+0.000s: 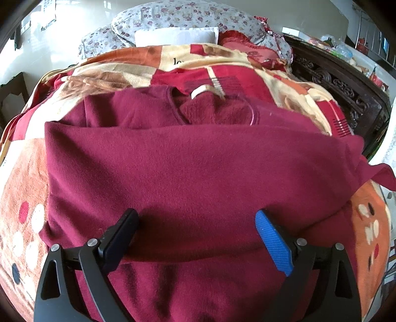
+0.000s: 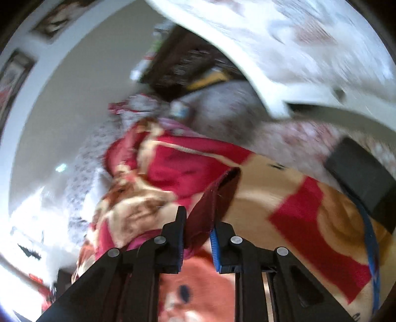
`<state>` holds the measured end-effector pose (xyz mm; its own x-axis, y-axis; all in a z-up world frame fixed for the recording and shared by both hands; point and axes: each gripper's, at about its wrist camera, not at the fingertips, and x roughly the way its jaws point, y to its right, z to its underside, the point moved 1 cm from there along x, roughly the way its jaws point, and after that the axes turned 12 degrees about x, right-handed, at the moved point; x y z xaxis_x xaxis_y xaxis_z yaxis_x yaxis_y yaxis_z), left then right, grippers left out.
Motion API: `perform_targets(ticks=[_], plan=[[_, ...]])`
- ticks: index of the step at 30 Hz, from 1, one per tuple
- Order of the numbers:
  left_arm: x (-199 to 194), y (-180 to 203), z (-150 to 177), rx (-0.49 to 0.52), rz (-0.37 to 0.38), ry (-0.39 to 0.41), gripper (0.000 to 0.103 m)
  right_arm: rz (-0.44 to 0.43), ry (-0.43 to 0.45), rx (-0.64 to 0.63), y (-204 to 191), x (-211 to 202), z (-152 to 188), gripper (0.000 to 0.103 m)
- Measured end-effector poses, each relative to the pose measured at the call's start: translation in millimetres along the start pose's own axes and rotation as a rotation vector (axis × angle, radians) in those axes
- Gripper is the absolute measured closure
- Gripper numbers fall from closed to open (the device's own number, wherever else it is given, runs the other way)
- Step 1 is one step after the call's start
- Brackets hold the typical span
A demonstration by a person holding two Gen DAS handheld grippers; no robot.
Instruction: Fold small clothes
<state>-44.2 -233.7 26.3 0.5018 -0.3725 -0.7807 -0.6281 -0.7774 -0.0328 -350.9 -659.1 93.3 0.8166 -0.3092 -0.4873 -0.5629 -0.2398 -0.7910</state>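
A maroon fleece garment (image 1: 193, 168) lies spread on a patterned blanket (image 1: 24, 188), its neckline and white label at the far side. My left gripper (image 1: 196, 223) is open, its black and blue fingers resting on the garment's near part with cloth between them. In the blurred right wrist view, my right gripper (image 2: 196, 223) is shut on an edge of the maroon garment (image 2: 217, 188), which hangs up out of the jaws above the blanket (image 2: 284, 198).
Floral pillows (image 1: 178, 17) and a white cushion (image 1: 175, 36) lie at the far end of the bed. A dark carved wooden headboard (image 1: 341, 84) runs along the right. A black block (image 2: 361, 178) and white furniture (image 2: 297, 49) show at the right.
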Motion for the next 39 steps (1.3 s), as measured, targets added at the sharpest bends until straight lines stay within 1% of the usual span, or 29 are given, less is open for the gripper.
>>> perform_targets(ticks=[4,5,7,8,9,12,14,17,20,22,23,25,27,29,30,31,32,33,34,35,36,37,38,39], plan=[[-23,-6,-12,-0.033,0.034,0.062,0.008,-0.117,-0.018,-0.147,-63,-5,26,0.083],[-30,-8,-15,-0.042,0.051,0.079,0.008,-0.156,-0.031,-0.2,-84,-4,38,0.083],[-43,-11,-23,-0.059,0.086,0.113,0.008,-0.203,-0.055,-0.281,-114,-1,60,0.083],[-49,-12,-26,-0.064,0.095,0.124,0.008,-0.228,-0.071,-0.338,-135,2,77,0.084],[-55,-14,-29,-0.071,0.101,0.137,0.008,-0.241,-0.084,-0.375,-147,4,88,0.089],[-64,-22,-32,-0.088,0.106,0.153,0.008,-0.279,-0.133,-0.501,-190,19,134,0.09],[-67,-29,-31,-0.106,0.107,0.158,0.008,-0.272,-0.139,-0.579,-210,27,160,0.09],[-67,-39,-26,-0.125,0.097,0.151,0.008,-0.313,-0.179,-0.576,-215,31,178,0.09],[-66,-44,-20,-0.118,0.097,0.151,0.008,-0.305,-0.219,-0.598,-214,36,195,0.09],[-64,-45,-19,-0.11,0.097,0.147,0.008,-0.294,-0.286,-0.645,-216,50,216,0.09],[-64,-46,-18,-0.115,0.102,0.146,0.008,-0.291,-0.3,-0.668,-217,56,224,0.09],[-63,-49,-15,-0.139,0.115,0.148,0.008,-0.304,-0.361,-0.709,-217,70,247,0.09],[-61,-54,-12,-0.161,0.118,0.146,0.008,-0.315,-0.455,-0.712,-212,87,271,0.088],[-58,-58,-8,-0.18,0.117,0.135,0.008,-0.294,-0.528,-0.694,-203,109,291,0.086],[-56,-59,-7,-0.186,0.119,0.126,0.008,-0.278,-0.555,-0.688,-198,116,296,0.08],[-53,-59,-6,-0.191,0.126,0.114,0.008,-0.246,-0.59,-0.676,-192,124,302,0.067],[-51,-58,-5,-0.193,0.131,0.107,0.008,-0.229,-0.611,-0.662,-186,126,303,0.06],[-49,-57,-4,-0.194,0.135,0.101,0.008,-0.231,-0.619,-0.653,-183,123,303,0.051],[-48,-56,-3,-0.195,0.138,0.098,0.008,-0.244,-0.615,-0.653,-181,118,301,0.05],[-47,-54,-3,-0.194,0.148,0.096,0.008,-0.256,-0.596,-0.661,-181,108,297,0.049],[-46,-51,-4,-0.191,0.158,0.096,0.008,-0.263,-0.56,-0.67,-179,96,290,0.042],[-44,-48,-5,-0.189,0.165,0.095,0.008,-0.271,-0.525,-0.667,-177,85,282,0.034],[-43,-44,-7,-0.186,0.176,0.094,0.008,-0.283,-0.483,-0.648,-172,71,269,0.032],[-41,-39,-9,-0.182,0.189,0.093,0.008,-0.289,-0.463,-0.633,-168,63,261,0.031]])
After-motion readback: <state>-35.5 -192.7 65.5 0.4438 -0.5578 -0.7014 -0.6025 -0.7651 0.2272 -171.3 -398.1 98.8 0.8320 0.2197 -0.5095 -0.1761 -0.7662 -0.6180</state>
